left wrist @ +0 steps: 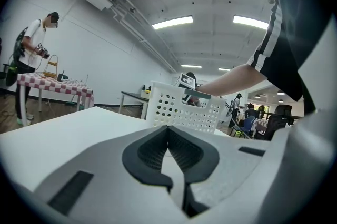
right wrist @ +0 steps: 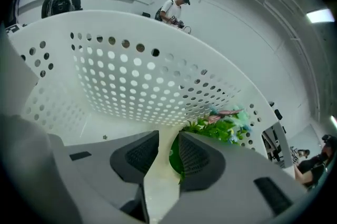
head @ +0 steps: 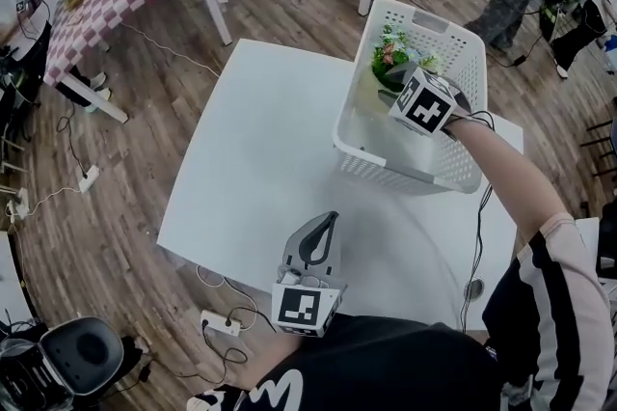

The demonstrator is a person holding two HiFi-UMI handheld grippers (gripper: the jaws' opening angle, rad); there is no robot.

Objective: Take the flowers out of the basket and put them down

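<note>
R gripper (right wrist: 168, 133), jaws apart & empty, sits inside basket (right wrist: 131, 86); we'd swing right onto flowers (right wrist: 221, 124), grab low, then pinch. L gripper (left wrist: 168, 127) closed, empty

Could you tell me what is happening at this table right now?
A person is working with a two-jaw gripper in each hand. The right gripper reaches into the white perforated plastic basket, jaws open beside the green-leaved bunch of flowers, nothing gripped yet. The left gripper sits shut and empty over the white table.
</note>
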